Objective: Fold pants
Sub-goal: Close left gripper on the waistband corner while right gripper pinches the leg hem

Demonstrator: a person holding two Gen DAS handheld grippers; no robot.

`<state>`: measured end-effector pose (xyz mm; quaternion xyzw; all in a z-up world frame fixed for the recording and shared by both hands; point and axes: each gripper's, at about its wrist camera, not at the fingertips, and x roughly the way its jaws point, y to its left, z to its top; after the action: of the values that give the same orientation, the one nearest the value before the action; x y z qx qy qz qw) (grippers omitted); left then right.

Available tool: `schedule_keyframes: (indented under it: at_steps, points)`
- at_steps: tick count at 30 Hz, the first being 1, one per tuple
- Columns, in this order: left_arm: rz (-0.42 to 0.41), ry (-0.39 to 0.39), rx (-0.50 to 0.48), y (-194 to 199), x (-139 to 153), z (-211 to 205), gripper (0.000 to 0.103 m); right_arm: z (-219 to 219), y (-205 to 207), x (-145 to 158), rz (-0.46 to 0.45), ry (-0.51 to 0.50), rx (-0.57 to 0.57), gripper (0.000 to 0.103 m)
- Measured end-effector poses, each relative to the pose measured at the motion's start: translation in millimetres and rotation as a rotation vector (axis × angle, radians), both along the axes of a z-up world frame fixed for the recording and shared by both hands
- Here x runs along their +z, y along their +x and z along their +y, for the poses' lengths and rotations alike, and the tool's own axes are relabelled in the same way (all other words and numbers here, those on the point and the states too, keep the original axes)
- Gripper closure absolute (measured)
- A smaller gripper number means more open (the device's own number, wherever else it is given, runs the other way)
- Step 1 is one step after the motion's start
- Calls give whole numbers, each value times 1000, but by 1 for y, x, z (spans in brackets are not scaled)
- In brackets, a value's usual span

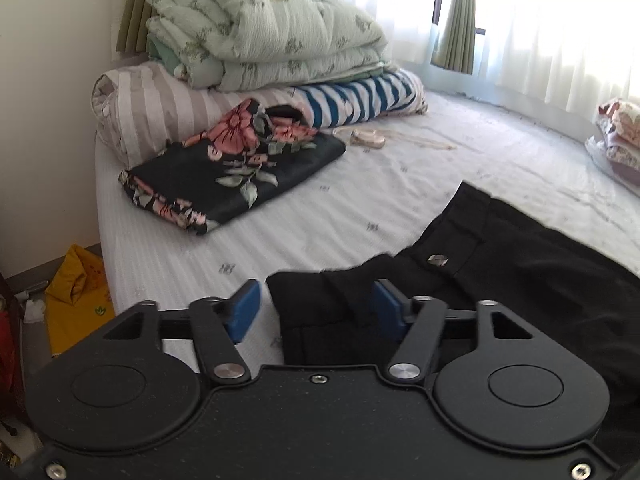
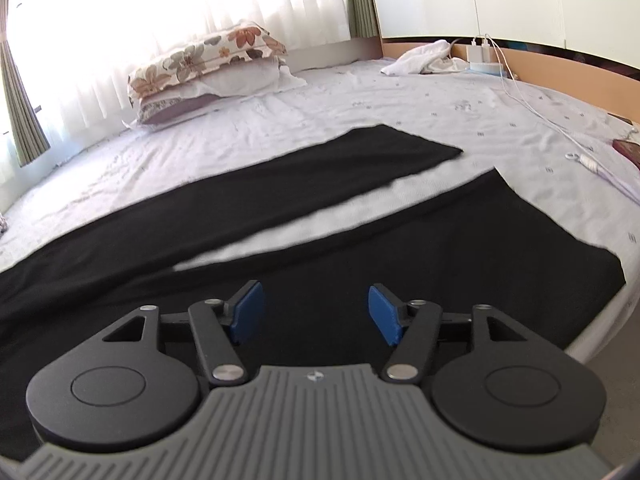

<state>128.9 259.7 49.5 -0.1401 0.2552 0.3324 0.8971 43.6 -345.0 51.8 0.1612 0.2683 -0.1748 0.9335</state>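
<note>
Black pants [image 1: 520, 272] lie flat on the white bed sheet [image 1: 360, 200]. In the left wrist view their waistband end with a small metal clasp [image 1: 437, 260] is at the lower right. My left gripper [image 1: 316, 309] hangs open just above the waistband's near corner, and its blue pads [image 1: 245, 312] press on nothing. In the right wrist view the two legs are spread apart, the far leg [image 2: 280, 192] and the near leg [image 2: 460, 248], with a strip of sheet between them. My right gripper [image 2: 316, 312] is open over the near leg and holds nothing.
A folded black floral cloth [image 1: 224, 172] and stacked quilts [image 1: 260, 28] sit at the bed's far left. A yellow bag [image 1: 76, 296] lies on the floor beside the bed. Floral pillows [image 2: 204, 68], a white cloth [image 2: 420, 58] and a white cable [image 2: 552, 120] lie near the headboard.
</note>
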Motion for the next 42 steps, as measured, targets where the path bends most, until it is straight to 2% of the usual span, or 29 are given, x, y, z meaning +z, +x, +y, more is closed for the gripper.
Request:
schedule_keyframes:
  at_steps: [2, 7, 10, 13, 19, 22, 24, 27, 30, 33, 36, 38, 42]
  points:
    - [-31, 0, -14, 2, 14, -3, 17, -3, 6, 12, -12, -5, 2, 22]
    - [-89, -1, -95, 15, 46, -13, 9, -8, 19, 39, -58, -10, 18, 14]
    - [-97, -14, -163, 32, 63, -18, 6, -13, 31, 55, -76, 8, 27, 8]
    - [-74, -68, -244, 58, 78, -20, 4, -22, 45, 71, -84, 27, 34, 0]
    - [-48, -185, -306, 122, 87, -14, 2, -45, 82, 98, -67, 31, 13, 0]
    - [25, -253, -338, 163, 77, -8, 2, -60, 106, 101, -35, 55, -3, 0]
    - [88, -304, -346, 191, 64, -5, 6, -72, 125, 97, -3, 91, -24, 0]
    - [140, -402, -284, 228, 40, 2, 7, -92, 159, 82, 67, 167, -64, 0]
    - [133, -486, -237, 257, 19, 9, 7, -109, 194, 59, 148, 240, -91, 0]
    - [137, -538, -181, 281, -1, 15, 7, -119, 224, 43, 179, 231, -137, 0]
    - [175, -530, -95, 302, -16, 19, 6, -126, 253, 31, 182, 194, -180, 0]
    - [185, -490, -61, 315, -20, 17, 1, -131, 272, 24, 172, 173, -211, 0]
    - [236, -480, 21, 332, -26, 18, 0, -137, 301, 9, 137, 111, -275, 0]
